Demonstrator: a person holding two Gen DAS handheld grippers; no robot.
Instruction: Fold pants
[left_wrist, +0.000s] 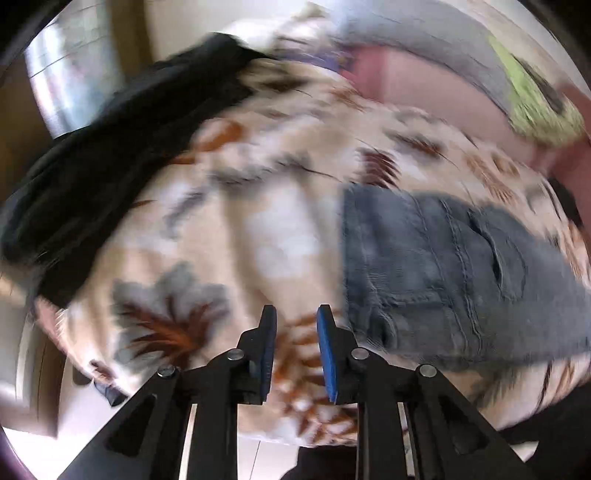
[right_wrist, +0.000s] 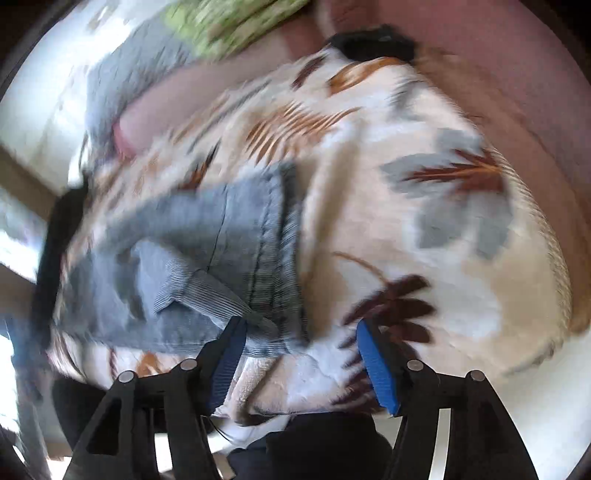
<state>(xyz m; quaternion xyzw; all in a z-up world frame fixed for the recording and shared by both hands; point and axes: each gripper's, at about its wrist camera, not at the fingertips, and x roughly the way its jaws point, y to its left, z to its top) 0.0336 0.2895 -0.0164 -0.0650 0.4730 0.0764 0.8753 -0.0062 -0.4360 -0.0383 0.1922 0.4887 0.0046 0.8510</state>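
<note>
Blurring smeared both pictures, so small things were hard to make out. The pants (left_wrist: 443, 273) were blue-grey and ribbed, folded into a thick bundle on a fuzzy blanket (left_wrist: 258, 221) with brown and grey leaf shapes. In the left wrist view the pants lay at about 3 o'clock, and their far end ran out of the picture at the right edge. In the right wrist view the pants (right_wrist: 207, 258) lay at about 9 o'clock, and their left part melted into blur.

The left gripper (left_wrist: 296, 321) was let go, with a small gap between its blue pads and only blanket showing in that gap. It sat just beside the near corner of the pants and held nothing. The right gripper (right_wrist: 301, 332) was spread wide. Its left finger (right_wrist: 229, 354) was at the near edge of the pants, but I could not tell if it touched them. Nothing was pinched.

A black cloth (left_wrist: 110, 166) lay along the blanket at 10 o'clock in the left wrist view, and its shape was too smeared to name. A grey and green heap (left_wrist: 517, 85) sat at 1 o'clock, cut off by the round edge. Bare blanket spread from the middle to 9 o'clock there, and from 12 to 4 o'clock in the right wrist view. The blanket's near edge (right_wrist: 295, 413) hung at 6 o'clock.
</note>
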